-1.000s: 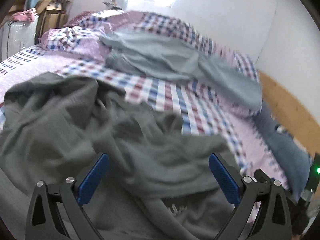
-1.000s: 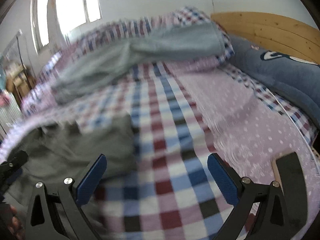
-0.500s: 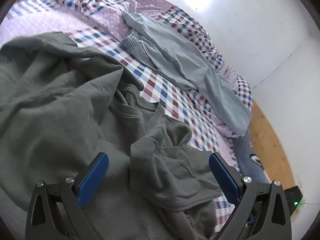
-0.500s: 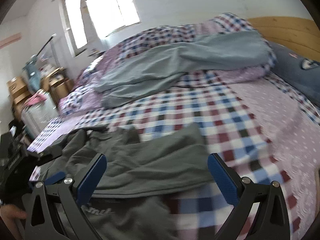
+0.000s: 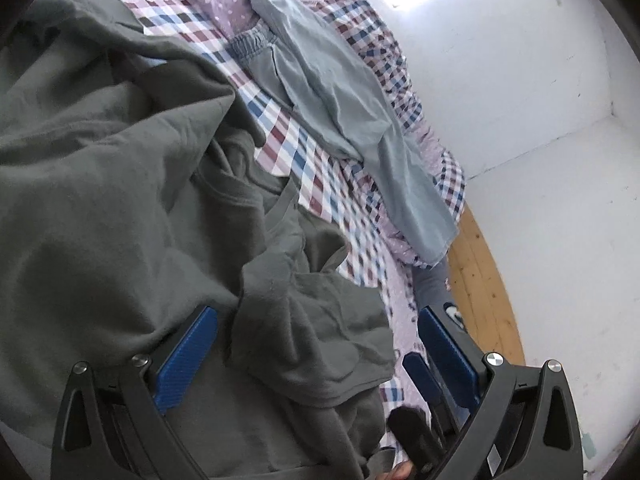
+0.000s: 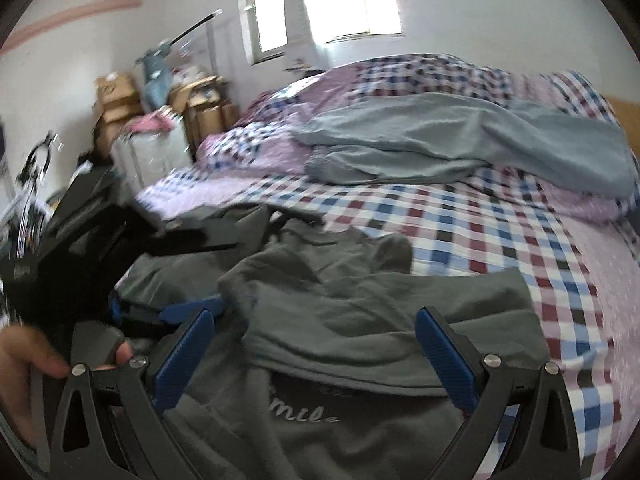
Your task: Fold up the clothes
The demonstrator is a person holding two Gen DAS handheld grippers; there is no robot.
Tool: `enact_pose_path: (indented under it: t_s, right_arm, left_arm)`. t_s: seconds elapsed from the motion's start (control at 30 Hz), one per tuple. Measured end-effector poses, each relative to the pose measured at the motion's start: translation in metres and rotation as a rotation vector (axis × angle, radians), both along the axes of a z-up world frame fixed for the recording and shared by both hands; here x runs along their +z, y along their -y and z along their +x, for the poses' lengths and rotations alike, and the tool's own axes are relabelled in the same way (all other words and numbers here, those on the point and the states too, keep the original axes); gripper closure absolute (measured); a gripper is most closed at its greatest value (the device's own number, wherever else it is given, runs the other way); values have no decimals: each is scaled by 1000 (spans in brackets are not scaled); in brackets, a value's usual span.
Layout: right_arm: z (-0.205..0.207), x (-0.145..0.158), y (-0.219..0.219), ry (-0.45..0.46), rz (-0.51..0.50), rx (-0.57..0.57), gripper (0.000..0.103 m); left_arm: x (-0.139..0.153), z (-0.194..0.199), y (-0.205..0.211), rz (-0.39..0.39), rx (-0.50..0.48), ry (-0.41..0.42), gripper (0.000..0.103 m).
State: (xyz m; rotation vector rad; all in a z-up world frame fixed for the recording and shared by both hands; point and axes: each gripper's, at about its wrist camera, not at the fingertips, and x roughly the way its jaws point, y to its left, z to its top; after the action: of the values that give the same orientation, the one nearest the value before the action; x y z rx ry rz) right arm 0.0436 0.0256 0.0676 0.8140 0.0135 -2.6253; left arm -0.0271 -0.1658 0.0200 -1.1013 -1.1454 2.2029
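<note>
A dark grey sweatshirt (image 5: 120, 200) lies crumpled on the checked bed cover (image 5: 304, 148). Its front carries "smile" lettering (image 6: 304, 412). My left gripper (image 5: 316, 352) hangs open just above a bunched fold of the sweatshirt, with nothing held between its blue pads. My right gripper (image 6: 314, 356) is open too, low over a folded-over flap of the sweatshirt (image 6: 380, 320). The left gripper (image 6: 156, 314) shows close beside it in the right wrist view, held by a hand (image 6: 24, 360). Light grey-blue trousers (image 5: 340, 96) lie spread farther up the bed.
A heaped checked quilt (image 6: 420, 76) sits under the trousers (image 6: 460, 144). A blue pillow (image 5: 432, 284) and wooden headboard (image 5: 476, 280) lie at the bed's head. Cardboard boxes (image 6: 120, 92) and a white suitcase (image 6: 152, 152) stand by the bed below the window (image 6: 332, 0).
The right gripper has swung left from the bare checked cover to over the sweatshirt, close to the left gripper. The left gripper has tilted and lowered toward the fabric. Both stay open.
</note>
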Motion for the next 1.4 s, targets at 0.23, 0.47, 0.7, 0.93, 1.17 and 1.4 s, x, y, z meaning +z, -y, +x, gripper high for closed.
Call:
enact_pose_path:
  t_s: [0.23, 0.47, 0.7, 0.93, 1.17, 1.4]
  right_arm:
    - [-2, -19, 21, 24, 103, 52, 21]
    - [-6, -22, 18, 40, 86, 79, 46]
    - [-10, -26, 18, 68, 71, 99, 84]
    - [-18, -26, -2, 122, -89, 71, 94]
    - [-25, -21, -23, 145, -292, 39, 94]
    - [-25, -19, -20, 135, -251, 14, 89]
  left_arm:
    - [5, 2, -15, 5, -55, -48, 1]
    - [9, 4, -15, 144, -101, -85, 1]
    - [4, 1, -7, 232, -93, -70, 1]
    - [1, 2, -7, 170, -92, -32, 1]
    - [-4, 7, -15, 160, -102, -10, 1]
    - [-3, 10, -21, 196, -111, -11, 1]
